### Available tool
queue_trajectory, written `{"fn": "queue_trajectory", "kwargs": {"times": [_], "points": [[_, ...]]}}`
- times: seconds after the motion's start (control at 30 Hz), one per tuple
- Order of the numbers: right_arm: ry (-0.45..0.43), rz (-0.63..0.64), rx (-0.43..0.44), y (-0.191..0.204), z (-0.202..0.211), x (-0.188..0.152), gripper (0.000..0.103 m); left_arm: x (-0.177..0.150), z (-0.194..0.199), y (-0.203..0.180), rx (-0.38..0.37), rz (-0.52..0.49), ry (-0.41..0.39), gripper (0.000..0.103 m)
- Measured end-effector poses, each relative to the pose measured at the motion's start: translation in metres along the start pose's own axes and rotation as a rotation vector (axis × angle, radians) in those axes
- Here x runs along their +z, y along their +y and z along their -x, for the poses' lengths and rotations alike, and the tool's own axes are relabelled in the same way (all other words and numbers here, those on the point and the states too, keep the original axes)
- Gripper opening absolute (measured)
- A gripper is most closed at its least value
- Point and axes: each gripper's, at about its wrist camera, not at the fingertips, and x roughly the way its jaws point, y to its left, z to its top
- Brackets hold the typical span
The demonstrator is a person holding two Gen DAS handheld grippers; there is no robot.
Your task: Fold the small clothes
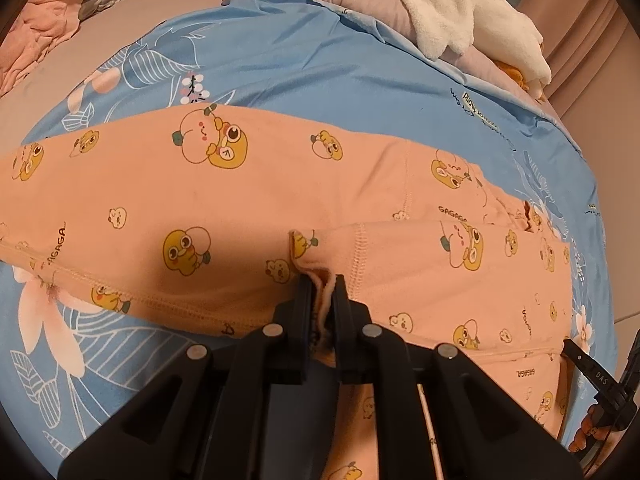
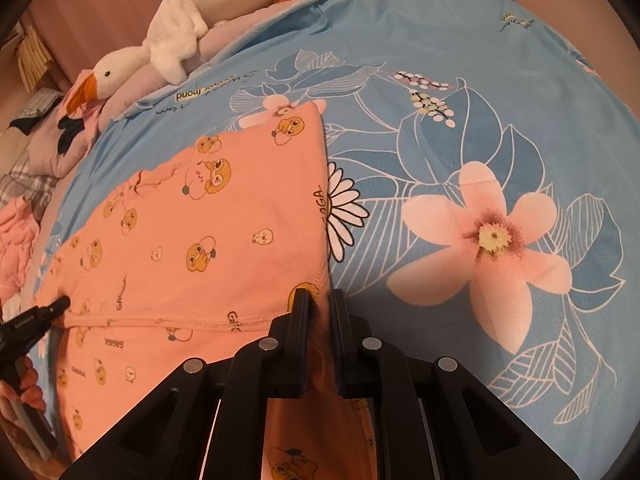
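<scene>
Both black two-finger grippers are pointing steeply down at the bed; the left gripper [image 1: 323,280] is pinching a fold of the peach cartoon-print cotton garment [image 1: 248,200], its jaws barely easing apart; the right gripper [image 2: 319,296] is clenching the garment's hemmed corner; a white plush goose [image 2: 168,40] is lying beyond on the blue floral sheet [image 2: 440,100], well apart; the garment is spreading flat ahead of both claws.

pink garment [image 1: 280,200]: left end cut off | goose toy [image 1: 460,20]: head unseen

left tongs [image 1: 322,280] pinched, right tongs [image 2: 319,295] pinched
</scene>
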Motion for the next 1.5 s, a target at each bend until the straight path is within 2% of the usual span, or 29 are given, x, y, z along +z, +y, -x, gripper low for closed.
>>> {"fn": "queue_trajectory", "kwargs": {"times": [0.7,0.93,0.97,1.03,1.07,1.1,1.17,1.23,1.3,1.33,1.4,1.5], "points": [[0.003,-0.004,-0.004,0.0,-0.003,0.0,0.011,-0.001,-0.004,0.0,0.001,0.036,-0.012,0.013],[0.005,-0.001,-0.016,0.001,-0.004,0.0,0.011,-0.001,-0.002,0.002,-0.02,0.053,-0.01,0.012],[0.005,0.003,-0.021,0.002,-0.004,0.001,0.011,0.0,0.0,0.001,-0.021,0.05,-0.01,0.015],[0.002,0.018,-0.03,0.004,-0.002,0.002,0.011,-0.001,0.005,-0.002,-0.032,0.038,-0.006,0.026],[0.0,0.031,-0.038,0.006,0.0,0.003,0.013,-0.002,0.009,-0.004,-0.041,0.031,-0.007,0.042],[-0.005,0.038,-0.046,0.006,0.002,0.003,0.017,-0.003,0.015,-0.006,-0.047,0.025,-0.014,0.054],[-0.034,0.037,-0.067,0.006,0.011,0.005,0.046,-0.005,0.029,-0.01,-0.048,0.004,-0.041,0.058],[-0.075,0.035,-0.06,0.006,0.024,0.007,0.061,-0.005,0.046,-0.014,-0.054,-0.008,-0.066,0.066],[-0.118,0.032,-0.044,0.007,0.042,0.009,0.069,-0.006,0.064,-0.014,-0.079,0.0,-0.094,0.08],[-0.137,0.036,-0.038,0.008,0.05,0.009,0.074,-0.006,0.073,-0.013,-0.094,0.007,-0.109,0.084],[-0.187,0.055,-0.025,0.014,0.07,0.009,0.078,-0.009,0.091,-0.011,-0.113,0.023,-0.135,0.094],[-0.248,0.092,0.004,0.024,0.096,0.004,0.088,-0.021,0.11,-0.008,-0.102,0.022,-0.167,0.095]]}}
